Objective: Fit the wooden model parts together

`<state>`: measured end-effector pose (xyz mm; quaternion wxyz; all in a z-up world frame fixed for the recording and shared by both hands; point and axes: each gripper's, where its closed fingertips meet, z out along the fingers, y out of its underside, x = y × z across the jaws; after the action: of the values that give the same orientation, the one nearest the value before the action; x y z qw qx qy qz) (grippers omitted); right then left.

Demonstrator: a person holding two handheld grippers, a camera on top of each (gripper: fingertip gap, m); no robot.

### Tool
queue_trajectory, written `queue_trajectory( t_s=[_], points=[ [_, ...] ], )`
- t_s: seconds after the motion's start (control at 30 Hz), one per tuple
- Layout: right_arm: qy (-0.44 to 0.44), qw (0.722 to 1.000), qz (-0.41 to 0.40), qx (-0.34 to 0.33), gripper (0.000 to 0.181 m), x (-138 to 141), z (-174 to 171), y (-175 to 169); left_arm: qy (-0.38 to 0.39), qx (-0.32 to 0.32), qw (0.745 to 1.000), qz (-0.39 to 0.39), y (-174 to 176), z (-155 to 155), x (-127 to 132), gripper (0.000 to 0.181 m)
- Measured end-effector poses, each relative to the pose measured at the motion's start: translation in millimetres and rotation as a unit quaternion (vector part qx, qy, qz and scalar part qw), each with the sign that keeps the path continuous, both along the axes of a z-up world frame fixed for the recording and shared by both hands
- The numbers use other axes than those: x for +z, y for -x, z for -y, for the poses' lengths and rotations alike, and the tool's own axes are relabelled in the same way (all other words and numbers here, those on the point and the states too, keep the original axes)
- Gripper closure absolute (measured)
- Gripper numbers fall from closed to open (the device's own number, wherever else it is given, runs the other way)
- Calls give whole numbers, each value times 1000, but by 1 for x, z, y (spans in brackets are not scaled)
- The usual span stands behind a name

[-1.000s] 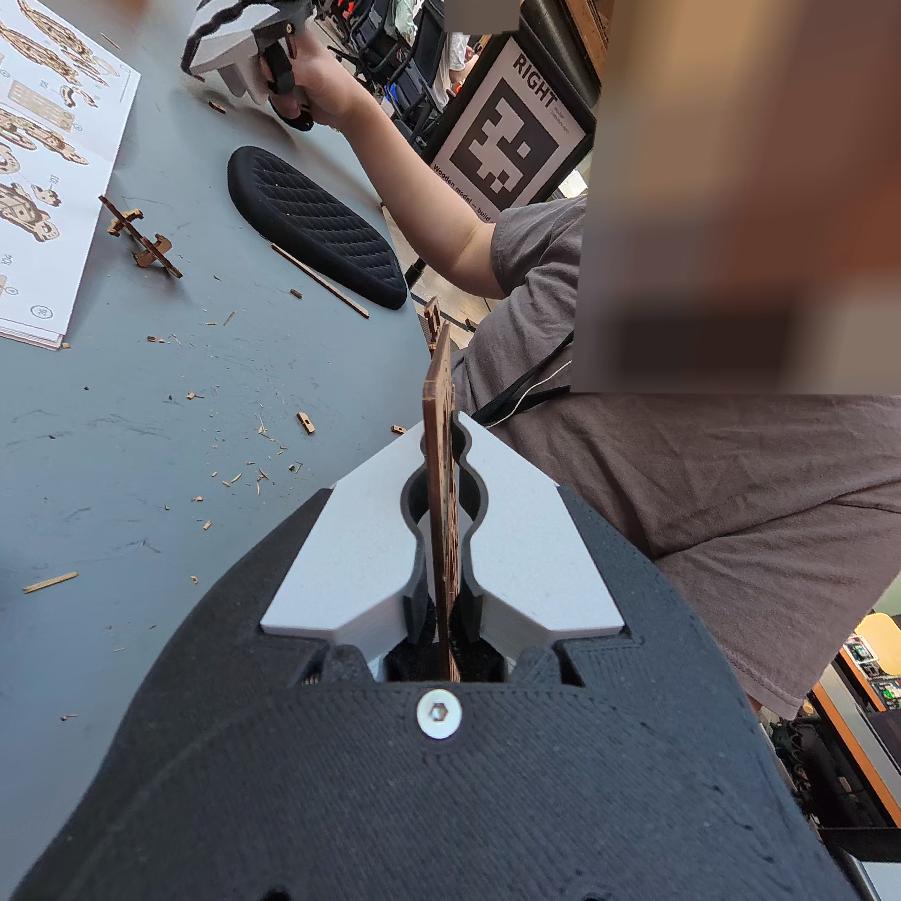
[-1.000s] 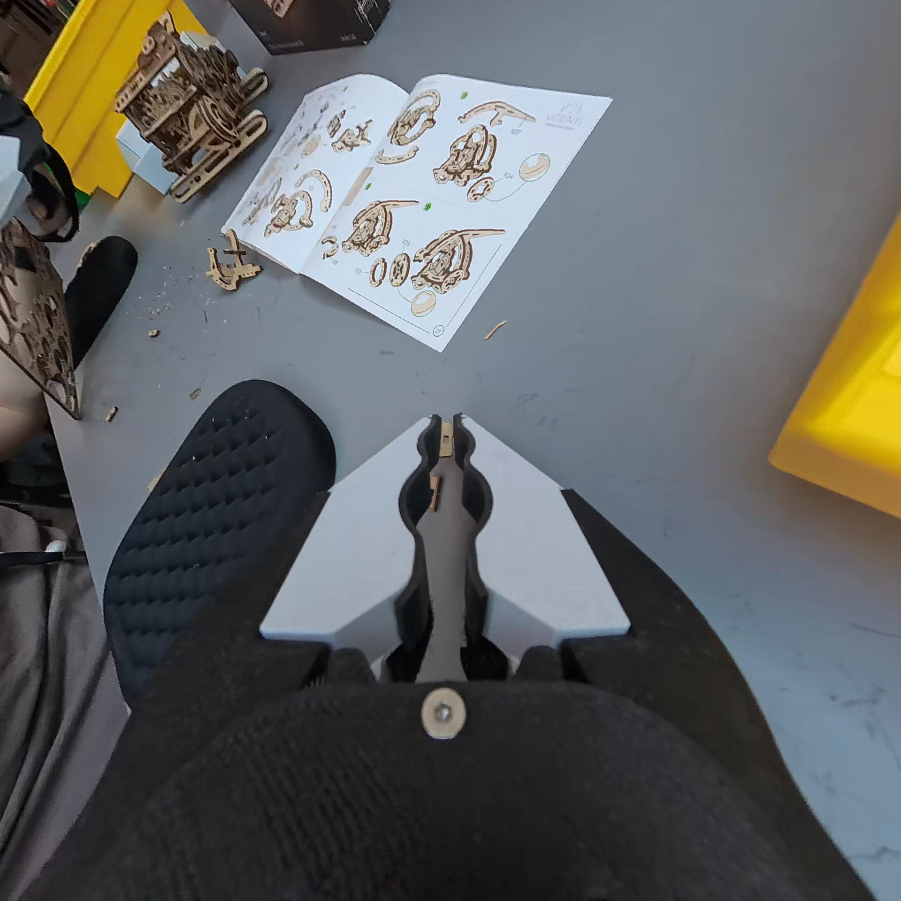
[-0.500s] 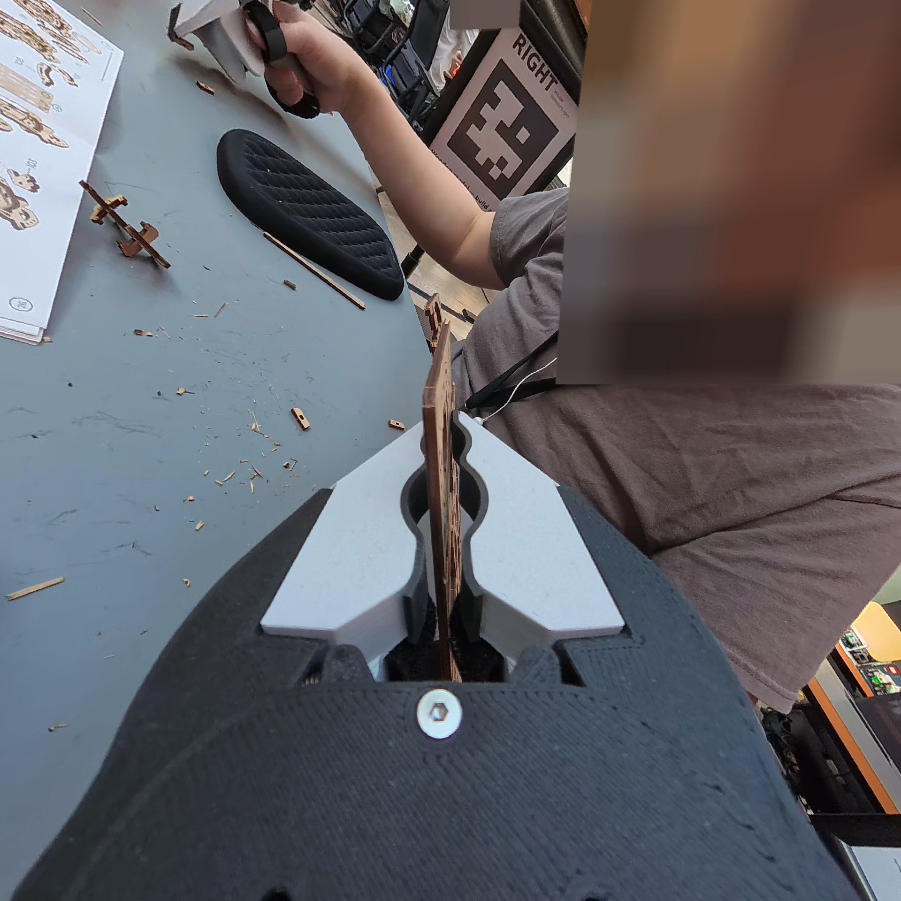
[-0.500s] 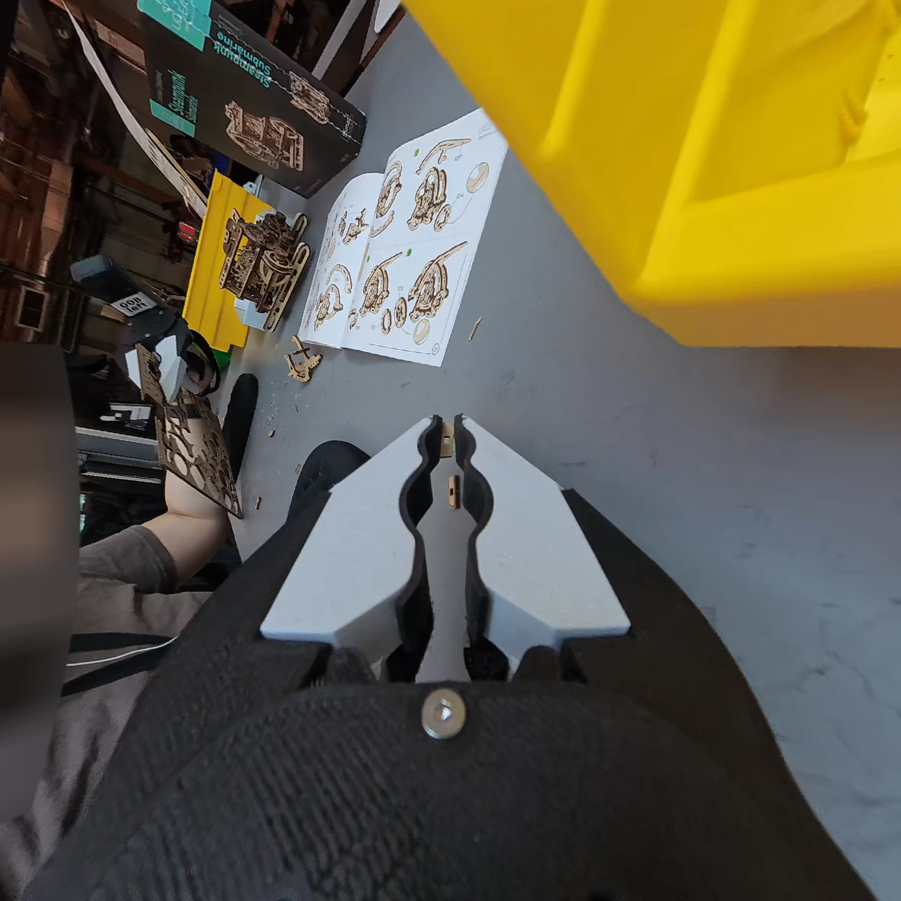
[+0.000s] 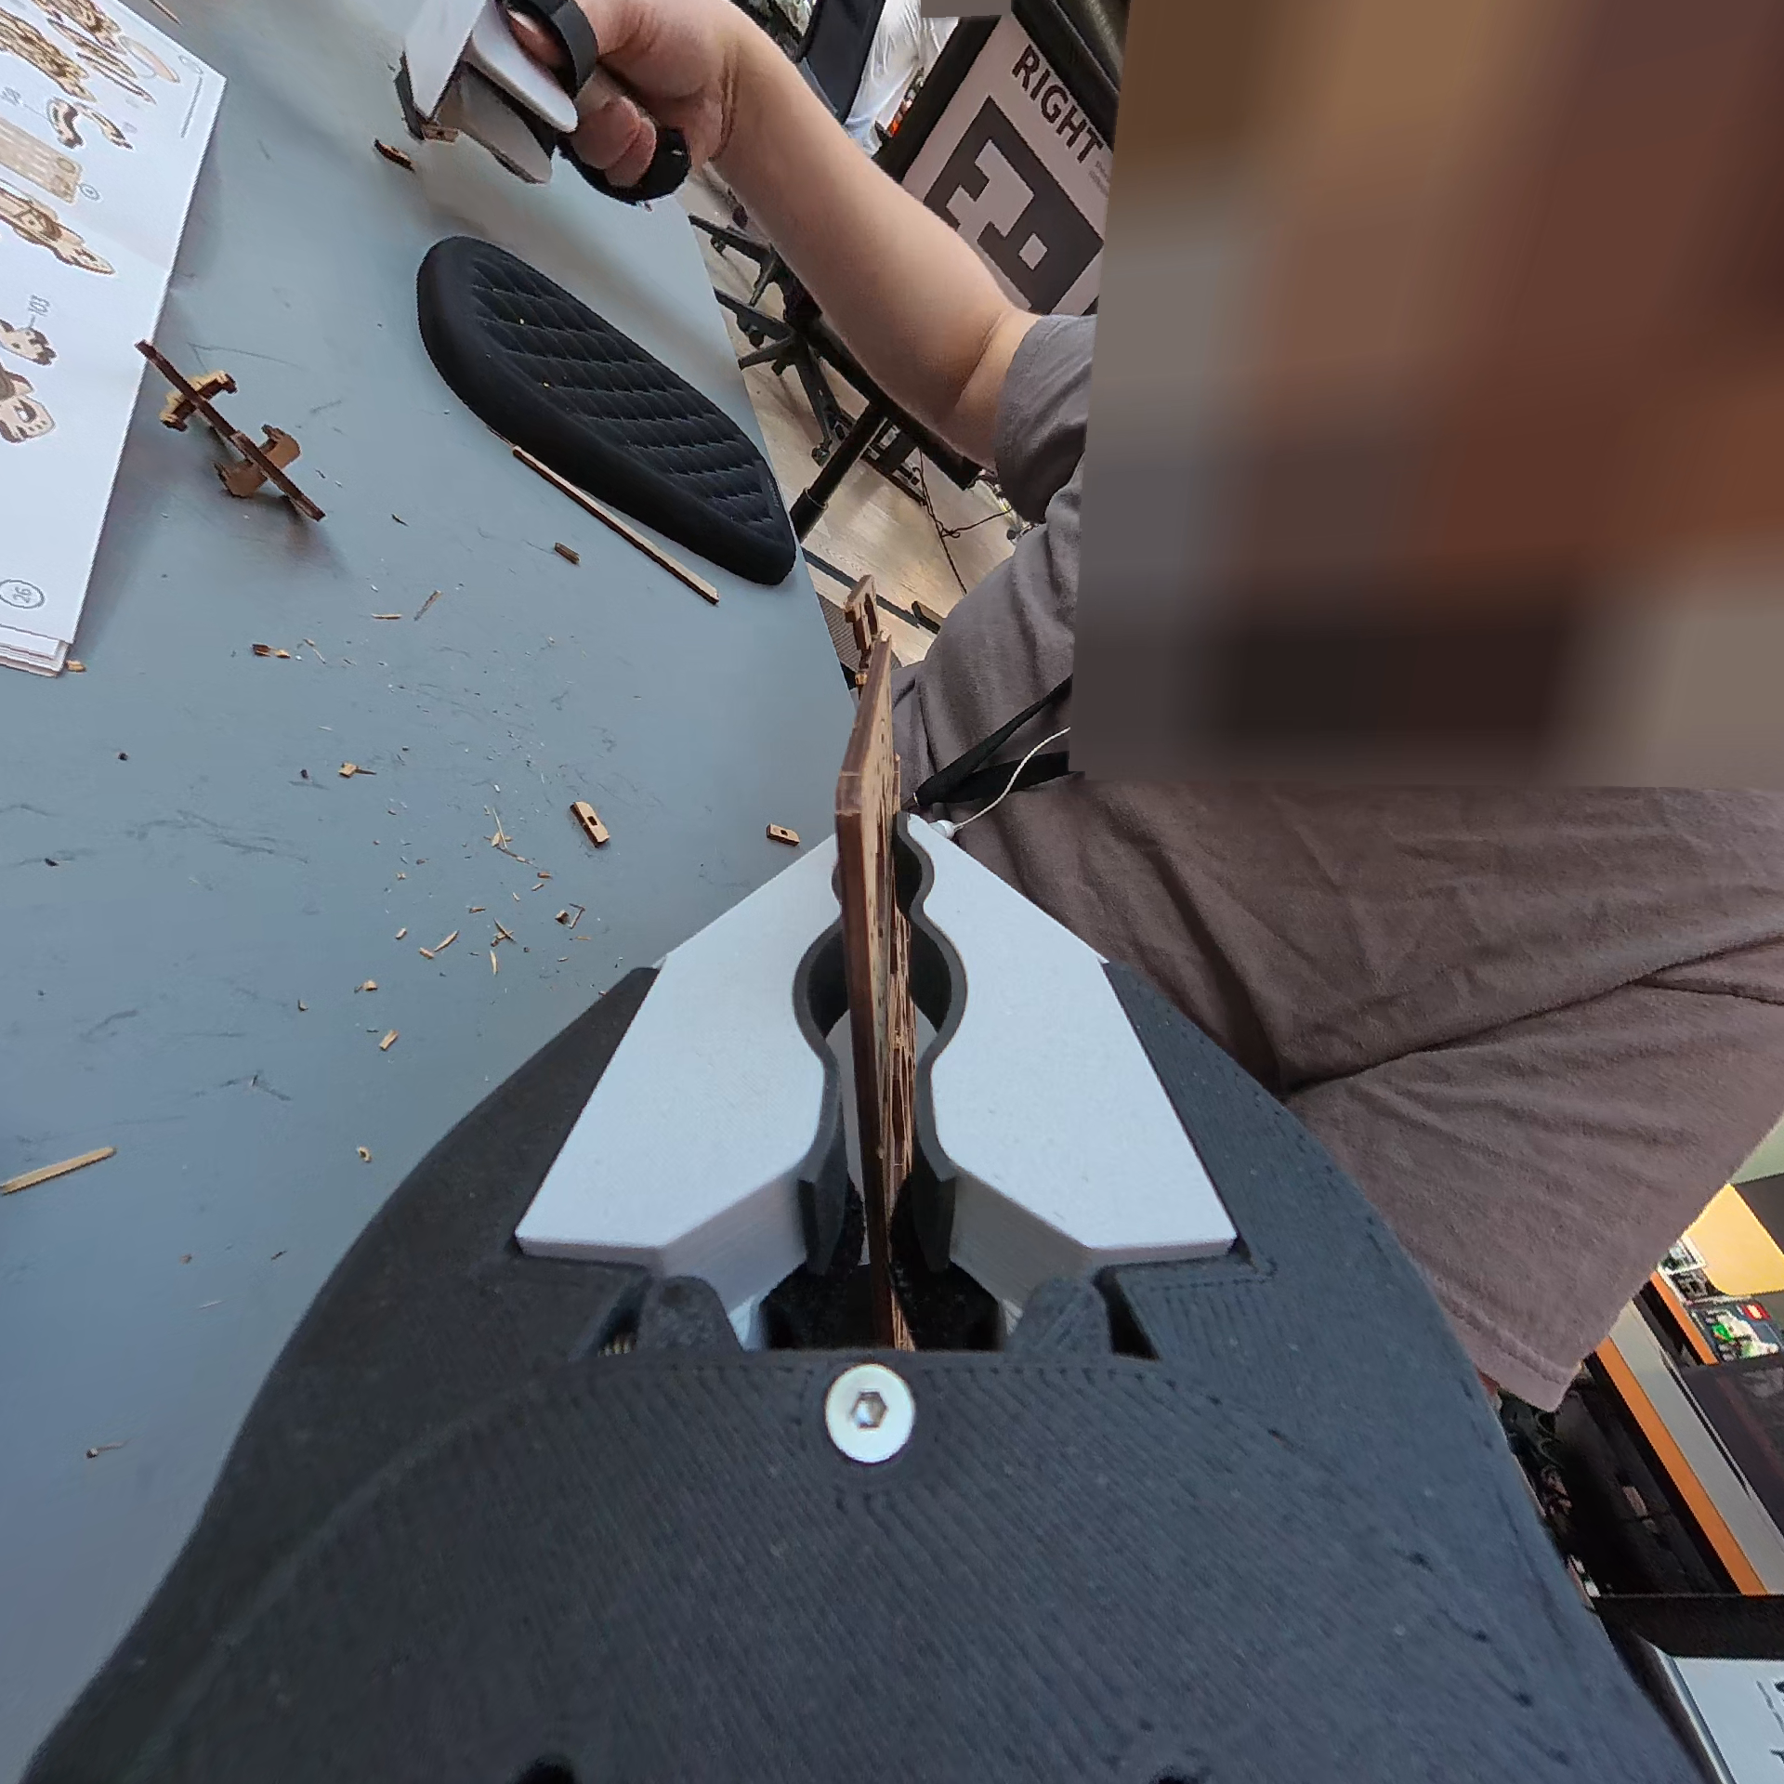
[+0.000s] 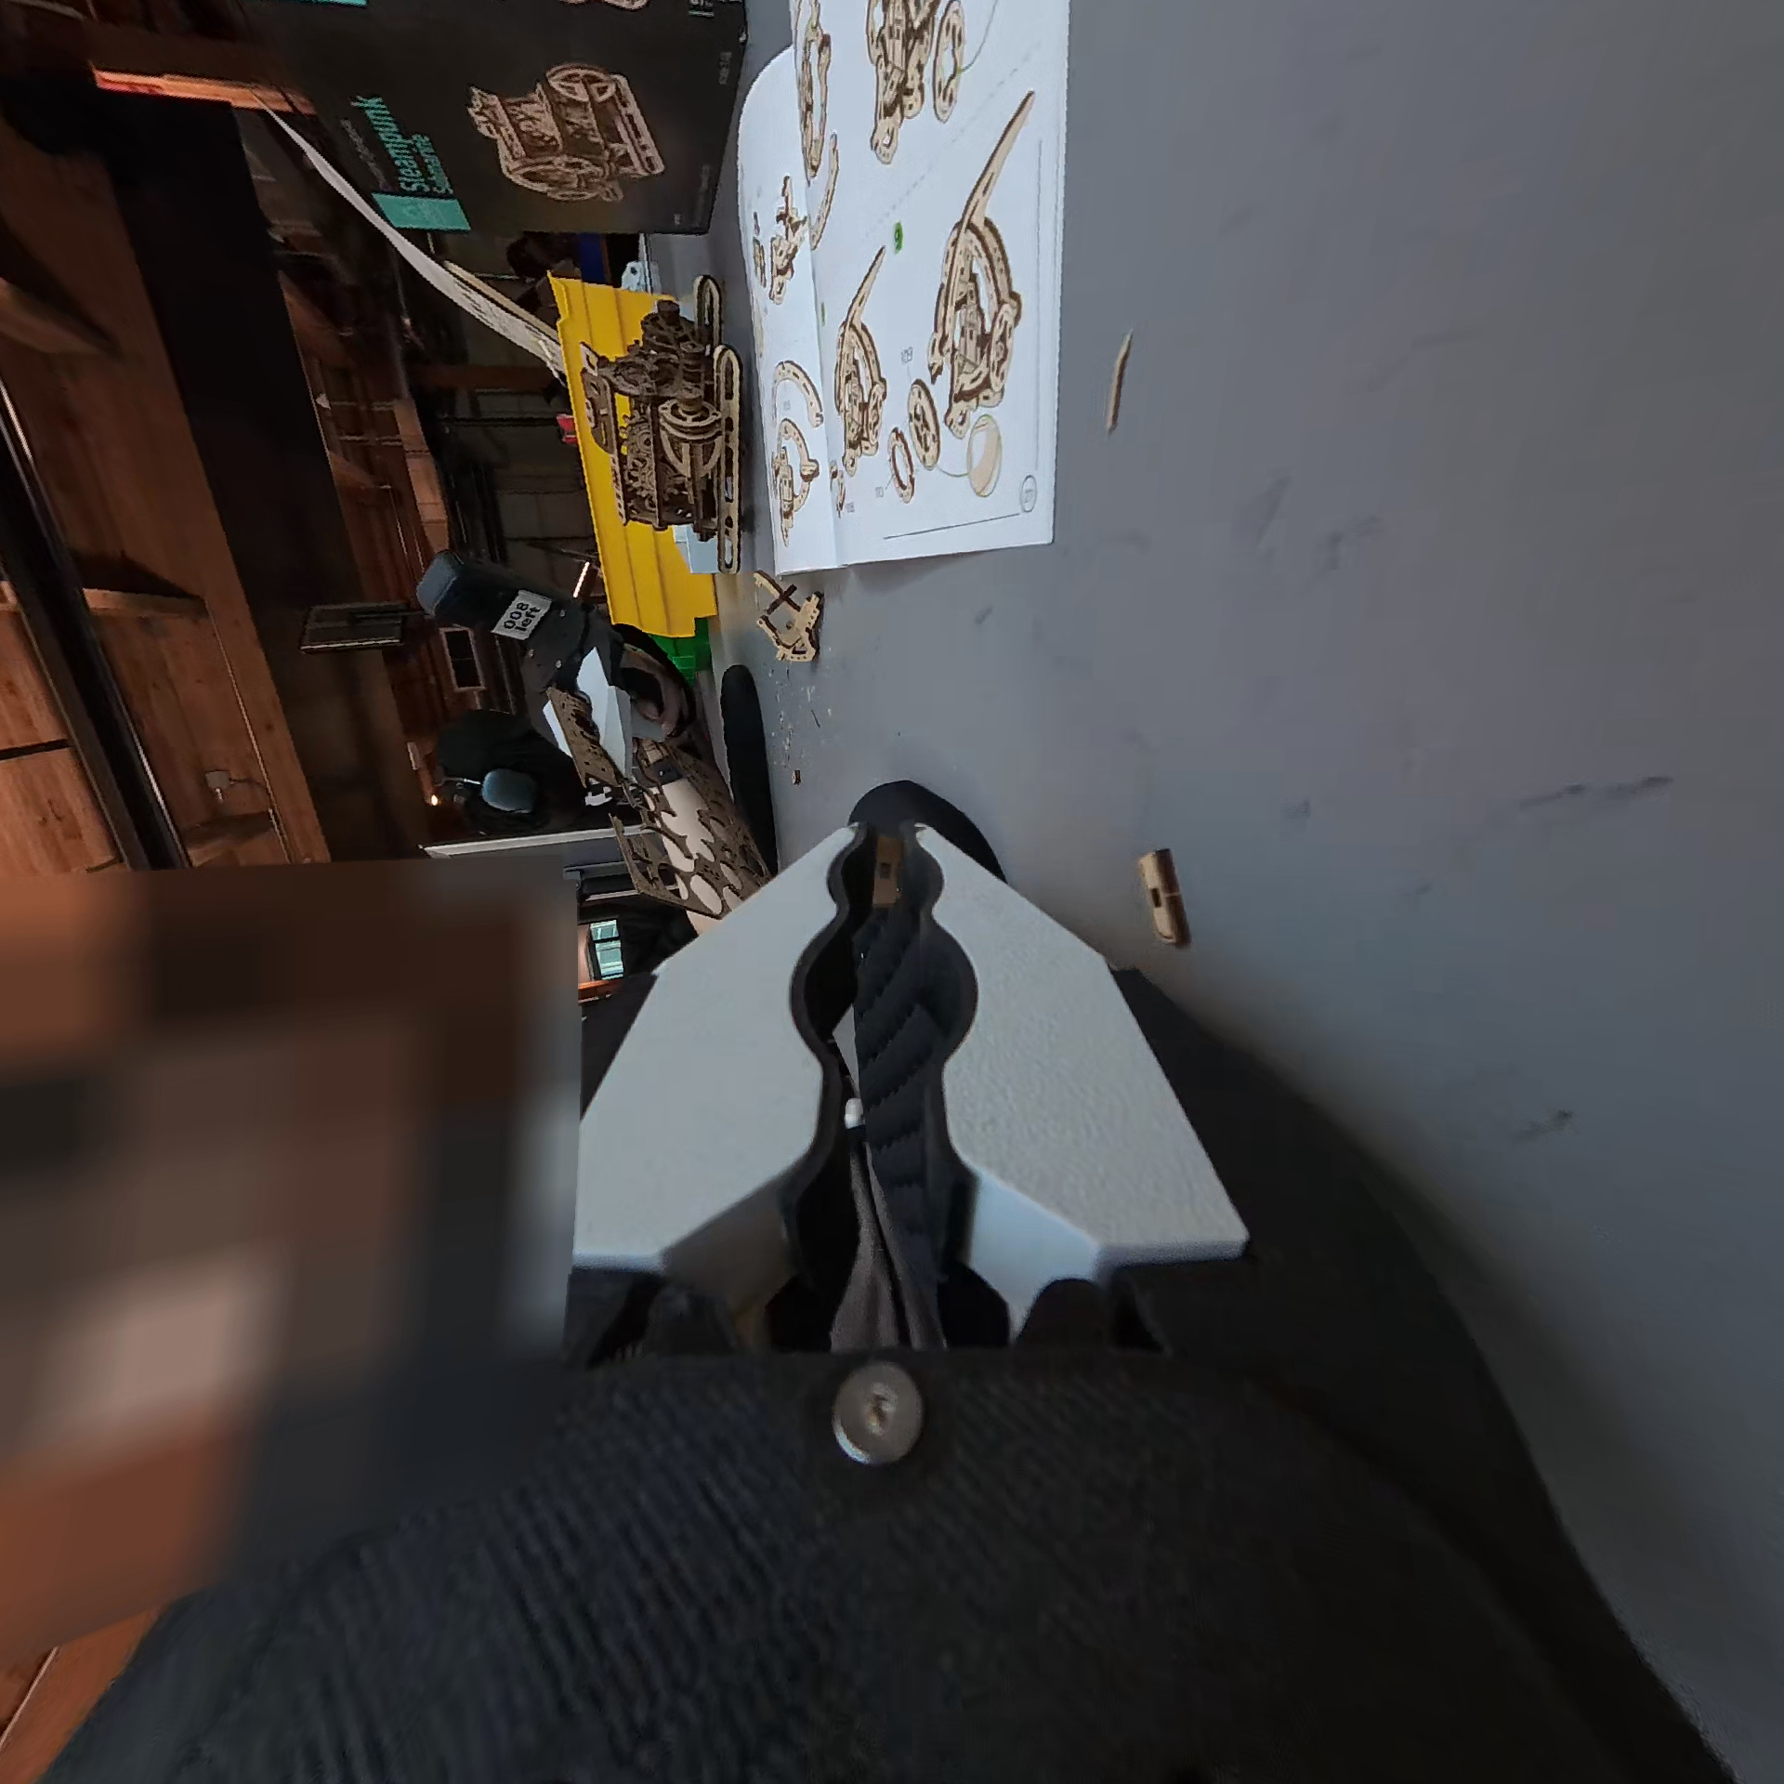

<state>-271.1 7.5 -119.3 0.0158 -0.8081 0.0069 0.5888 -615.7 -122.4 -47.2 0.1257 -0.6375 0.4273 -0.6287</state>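
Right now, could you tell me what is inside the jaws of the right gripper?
A small tan wooden piece sits pinched at the very tips of the right gripper. Only its top edge shows; the fingers cover the rest, so its full shape cannot be seen.

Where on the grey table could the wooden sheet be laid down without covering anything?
The widest bare stretch of the table lies beyond the open instruction booklet, holding only a splinter and a small wooden piece. Between the booklet, the small cross-shaped assembly and the black pad it is crowded, with wood chips scattered nearer the left gripper.
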Motion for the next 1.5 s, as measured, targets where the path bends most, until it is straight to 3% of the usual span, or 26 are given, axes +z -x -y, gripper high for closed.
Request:
queue_trajectory(
  t_s=[0.3, 0.4, 0.53, 0.67, 0.73, 0.77, 0.87, 0.9, 0.93, 1.0, 1.03, 1.13, 1.23, 1.27, 1.5],
  points=[
    [-34, 998, -54, 6, 178, 14, 42, 50, -3, -4, 1000, -2, -1, 2, 0, 181],
    [-95, 995, 6, 30, 177, -4, 46, 46, -3, -6, 1000, -1, -1, 3, 1, 181],
    [-143, 989, 16, 31, 173, -1, 45, 43, -6, -8, 1000, -1, -2, 4, 1, 181],
    [-268, 958, 88, 57, 168, 4, 43, 36, -5, -9, 1000, -2, -2, 5, 1, 181],
    [-380, 915, 96, 101, 161, 21, 56, 47, -5, -8, 1000, -3, -2, 4, 0, 181],
    [-440, 879, 126, 137, 161, 22, 65, 50, -4, -8, 1000, -4, -2, 4, 0, 181],
    [-607, 725, 254, 201, 166, 10, 76, 50, -5, -8, 1000, -3, -2, 4, 0, 181],
    [-641, 686, 281, 198, 171, 10, 76, 51, -5, -8, 1000, -3, -2, 4, 1, 181],
    [-658, 664, 299, 190, 172, 9, 76, 52, -5, -8, 1000, -4, -2, 4, 0, 181],
    [-652, 663, 329, 164, 168, 4, 69, 51, -4, -8, 1000, -3, -2, 4, 0, 181],
    [-632, 677, 345, 153, 163, -2, 63, 48, -3, -8, 1000, -3, -2, 4, 0, 181],
    [-558, 768, 293, 112, 167, -6, 57, 49, -1, -10, 1000, -6, -3, 4, -2, 181],
    [-509, 813, 257, 114, 171, -9, 57, 50, -2, -10, 1000, -7, -3, 4, -2, 181],
    [-501, 819, 252, 124, 166, -12, 59, 52, -2, -10, 1000, -7, -3, 5, -2, 181],
    [-517, 797, 275, 150, 177, -14, 58, 54, -2, -9, 1000, -9, -3, 4, -3, 181]
  ],
)
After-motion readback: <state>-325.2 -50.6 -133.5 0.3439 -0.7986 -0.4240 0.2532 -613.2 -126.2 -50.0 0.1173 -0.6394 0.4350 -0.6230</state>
